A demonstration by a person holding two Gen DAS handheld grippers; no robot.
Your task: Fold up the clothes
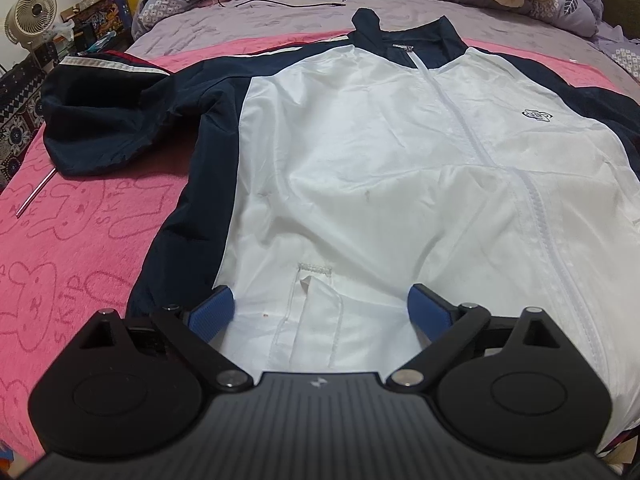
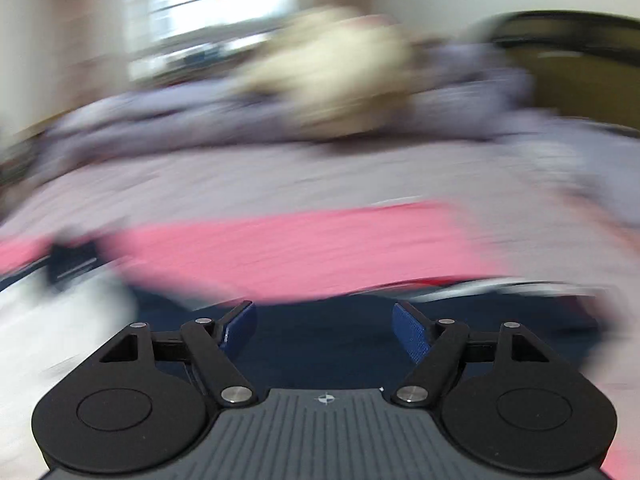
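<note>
Bed (image 1: 280,20): pink blanket (image 1: 72,240) spread over it. Track jacket (image 1: 360,160): white front, navy sides, zipped, face up on blanket, body flat; one sleeve (image 1: 104,120) bunched, doubled back. No body fold visible; folding remains. Left gripper (image 1: 320,308): fingers wide, above hem, empty. Right gripper (image 2: 324,320): fingers wide, over navy fabric, view blurred.

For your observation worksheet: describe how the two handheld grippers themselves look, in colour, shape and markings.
The left gripper and right gripper look alike: matte black linkage arms with silver pivot pins, round black discs either side, a ribbed grey body bearing a small white emblem, and blue textured finger pads.
</note>
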